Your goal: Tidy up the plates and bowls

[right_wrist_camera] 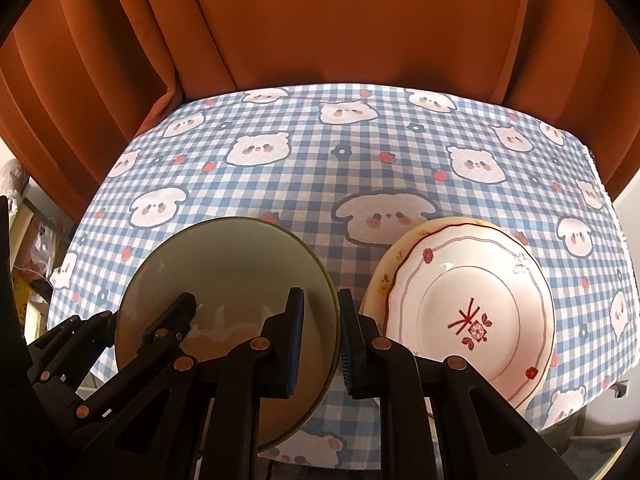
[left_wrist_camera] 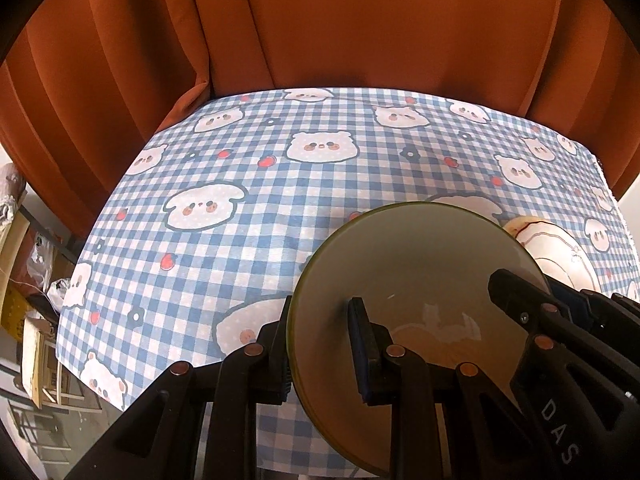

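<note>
An olive-green plate (left_wrist_camera: 408, 264) is held above the checked tablecloth by both grippers. My left gripper (left_wrist_camera: 322, 344) straddles its left rim, one finger under and one over it. My right gripper (right_wrist_camera: 320, 338) straddles its right rim (right_wrist_camera: 330, 320) the same way; its finger also shows in the left wrist view (left_wrist_camera: 516, 300). In the right wrist view the green plate (right_wrist_camera: 228, 264) sits left of a stack of two white plates (right_wrist_camera: 472, 300) with red flower trim, lying on the cloth at the front right. The stack's edge shows in the left wrist view (left_wrist_camera: 560, 252).
The table wears a blue-and-white checked cloth (right_wrist_camera: 320, 168) with cartoon bear faces. An orange curtain (right_wrist_camera: 320, 20) hangs close behind the far edge. Shelves and clutter (left_wrist_camera: 32, 280) stand beyond the table's left edge.
</note>
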Motion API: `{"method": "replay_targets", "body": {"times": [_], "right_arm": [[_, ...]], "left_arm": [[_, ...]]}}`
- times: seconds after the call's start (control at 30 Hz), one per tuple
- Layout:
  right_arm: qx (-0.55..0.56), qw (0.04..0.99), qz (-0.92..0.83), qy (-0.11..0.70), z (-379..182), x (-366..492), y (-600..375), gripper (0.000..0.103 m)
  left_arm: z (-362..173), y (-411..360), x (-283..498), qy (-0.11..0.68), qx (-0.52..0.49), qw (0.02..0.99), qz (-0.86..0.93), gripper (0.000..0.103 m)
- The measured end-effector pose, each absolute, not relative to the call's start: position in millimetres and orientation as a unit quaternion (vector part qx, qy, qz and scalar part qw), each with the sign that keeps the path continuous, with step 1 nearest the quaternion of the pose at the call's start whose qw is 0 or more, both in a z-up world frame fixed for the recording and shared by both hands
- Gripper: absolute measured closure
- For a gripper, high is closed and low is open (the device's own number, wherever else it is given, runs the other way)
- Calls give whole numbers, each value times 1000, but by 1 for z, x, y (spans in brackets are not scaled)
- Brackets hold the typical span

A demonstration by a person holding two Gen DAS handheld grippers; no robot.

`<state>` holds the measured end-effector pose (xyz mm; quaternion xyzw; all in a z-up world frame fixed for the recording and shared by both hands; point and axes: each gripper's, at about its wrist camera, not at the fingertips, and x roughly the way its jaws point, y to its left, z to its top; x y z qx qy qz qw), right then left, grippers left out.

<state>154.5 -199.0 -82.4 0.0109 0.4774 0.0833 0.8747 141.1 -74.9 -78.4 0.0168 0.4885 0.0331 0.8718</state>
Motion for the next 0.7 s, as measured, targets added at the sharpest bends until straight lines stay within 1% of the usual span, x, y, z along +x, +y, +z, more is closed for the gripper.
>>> {"method": "replay_targets", "body": {"times": [0.4, 0.63, 0.67, 0.7], "right_arm": [[-8, 873, 85, 479, -91, 165, -190, 83], [-4, 871, 74, 485, -96, 167, -195, 83], [-1, 872, 75, 484, -96, 166, -196, 83], [0, 872, 77, 484, -97, 165, -197, 83]], "left_arm": [[-96, -71, 151, 520, 5, 854, 25, 81], [-98, -76, 152, 519, 15, 854, 19, 81], [-98, -76, 152, 519, 16, 854, 18, 80], [-98, -76, 151, 519, 17, 855, 14, 76]]}}
